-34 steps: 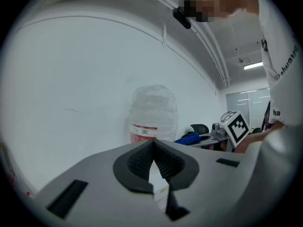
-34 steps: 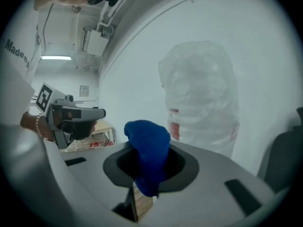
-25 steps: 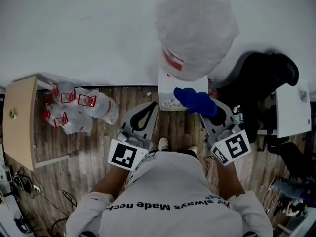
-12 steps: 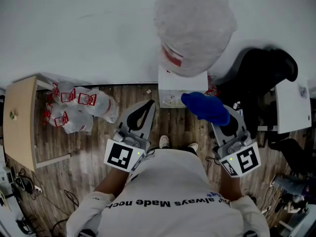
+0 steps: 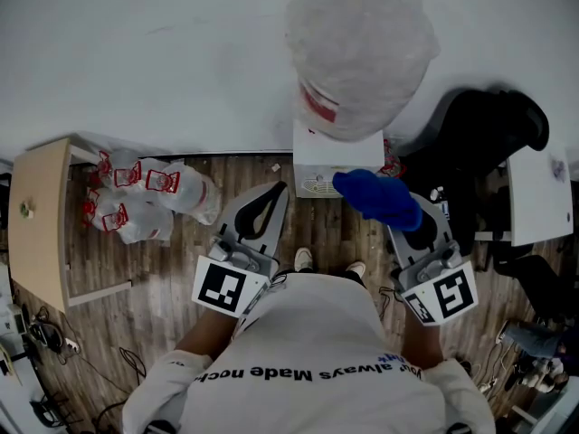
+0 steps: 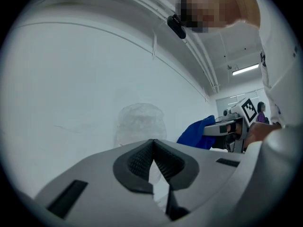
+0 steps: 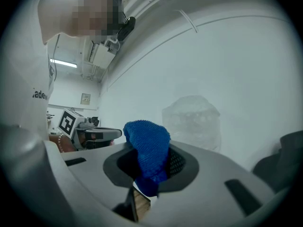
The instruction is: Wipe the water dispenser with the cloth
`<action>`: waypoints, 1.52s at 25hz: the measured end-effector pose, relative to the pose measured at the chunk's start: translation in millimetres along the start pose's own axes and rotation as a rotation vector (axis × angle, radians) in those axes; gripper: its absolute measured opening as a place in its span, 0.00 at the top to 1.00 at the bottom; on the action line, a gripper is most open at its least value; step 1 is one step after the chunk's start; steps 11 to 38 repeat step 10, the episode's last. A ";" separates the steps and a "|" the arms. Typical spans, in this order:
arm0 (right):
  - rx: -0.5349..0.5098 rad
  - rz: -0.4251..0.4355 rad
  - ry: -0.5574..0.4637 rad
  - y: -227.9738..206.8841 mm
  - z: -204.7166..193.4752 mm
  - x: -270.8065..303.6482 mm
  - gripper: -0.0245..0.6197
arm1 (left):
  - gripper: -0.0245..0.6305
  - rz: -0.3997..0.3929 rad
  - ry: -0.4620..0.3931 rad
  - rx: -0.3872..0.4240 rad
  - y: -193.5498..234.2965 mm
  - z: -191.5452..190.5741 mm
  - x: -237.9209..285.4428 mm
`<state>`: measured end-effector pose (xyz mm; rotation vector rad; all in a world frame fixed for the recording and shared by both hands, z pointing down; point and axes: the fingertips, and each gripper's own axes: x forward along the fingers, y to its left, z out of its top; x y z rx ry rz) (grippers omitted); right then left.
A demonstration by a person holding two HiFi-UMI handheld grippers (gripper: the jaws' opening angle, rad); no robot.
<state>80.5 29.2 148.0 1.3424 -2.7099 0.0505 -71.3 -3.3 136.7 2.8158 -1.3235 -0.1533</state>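
The water dispenser (image 5: pixel 318 163) is a white box against the wall, with a big bottle (image 5: pixel 360 52) wrapped in clear plastic on top; the bottle (image 6: pixel 140 126) (image 7: pixel 193 121) also shows pale in both gripper views. My right gripper (image 5: pixel 391 208) is shut on a blue cloth (image 5: pixel 376 198) (image 7: pixel 148 151), held just in front of the dispenser's right front corner. My left gripper (image 5: pixel 277 190) is shut and empty, its tip left of the dispenser's front. From the left gripper view the cloth (image 6: pixel 198 133) hangs off to the right.
Clear plastic bags with red print (image 5: pixel 145 201) lie on the wooden floor at the left, beside a pale wooden desk (image 5: pixel 36 224). A black office chair (image 5: pixel 487 145) and a white table (image 5: pixel 536 197) stand at the right. My feet (image 5: pixel 324 266) are near the dispenser.
The right gripper with the cloth has moved to the right and back from the dispenser's front over the last second, then held still. The left gripper has barely moved.
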 end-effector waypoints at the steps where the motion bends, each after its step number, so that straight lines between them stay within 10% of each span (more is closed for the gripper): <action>1: 0.000 -0.002 -0.002 -0.7 0.1 -0.2 0.84 | 0.93 -0.001 0.000 0.001 -0.1 -0.4 0.1; 38: -0.001 -0.015 -0.006 -3.5 0.5 -2.0 0.84 | 0.93 -0.013 -0.012 0.004 -2.3 0.8 2.1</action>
